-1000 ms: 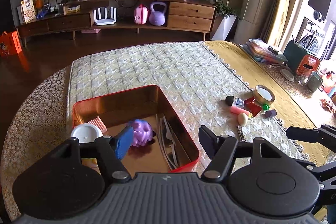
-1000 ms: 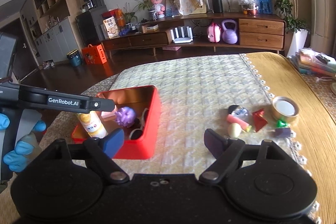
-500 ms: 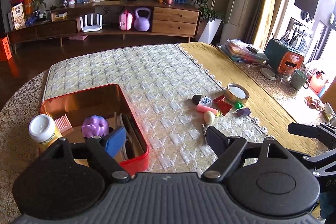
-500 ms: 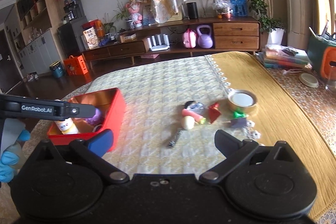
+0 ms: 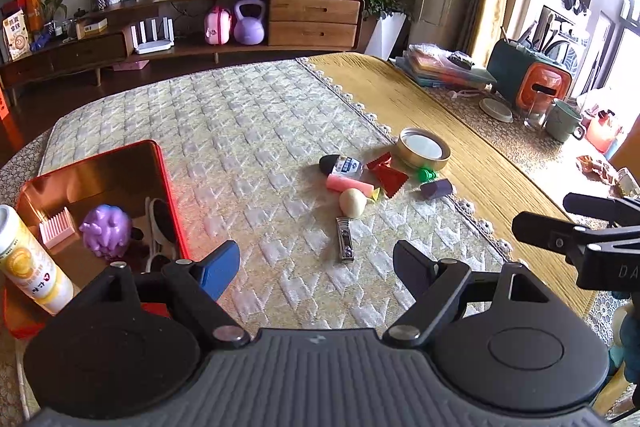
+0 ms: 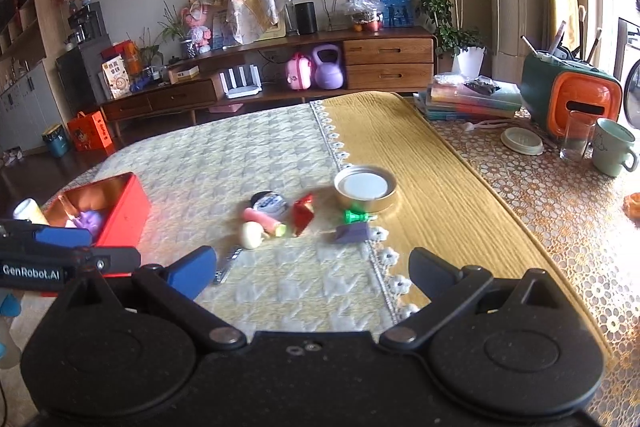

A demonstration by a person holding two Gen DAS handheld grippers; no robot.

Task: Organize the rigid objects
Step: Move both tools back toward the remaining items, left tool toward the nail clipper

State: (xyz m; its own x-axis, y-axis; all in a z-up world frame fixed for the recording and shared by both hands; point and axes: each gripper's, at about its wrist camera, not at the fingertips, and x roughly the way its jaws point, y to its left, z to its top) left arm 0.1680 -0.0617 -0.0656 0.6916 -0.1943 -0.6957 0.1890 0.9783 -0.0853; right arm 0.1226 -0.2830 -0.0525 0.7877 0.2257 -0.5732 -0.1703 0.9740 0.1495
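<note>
The red tin box (image 5: pixel 168 195) stands at the left and holds a purple spiky toy (image 5: pixel 106 231), a yellow-and-white bottle (image 5: pixel 28 267), a pink comb and glasses. Loose on the quilted cloth lie a nail clipper (image 5: pixel 345 239), a cream egg (image 5: pixel 353 202), a pink tube (image 5: pixel 348 183), a small black-capped bottle (image 5: pixel 342 165), a red pyramid (image 5: pixel 388 173), a green piece (image 5: pixel 427 174), a purple block (image 5: pixel 436 189) and a gold round lid (image 5: pixel 423 149). My left gripper (image 5: pixel 316 263) is open just short of the clipper. My right gripper (image 6: pixel 314 267) is open before the pile, the clipper (image 6: pixel 227 265) beside its blue pad.
On the table's right side stand a stack of books (image 6: pixel 468 101), a green-and-orange case (image 6: pixel 576 99), a glass (image 6: pixel 576 139), a mug (image 6: pixel 614 147) and a white lid (image 6: pixel 522 141). A wooden sideboard (image 6: pixel 280 83) runs along the far wall.
Both grippers have swung right, away from the red box and toward the loose pile, and their jaws stand wider. The purple toy, beside my left pad a second ago, now lies in the box.
</note>
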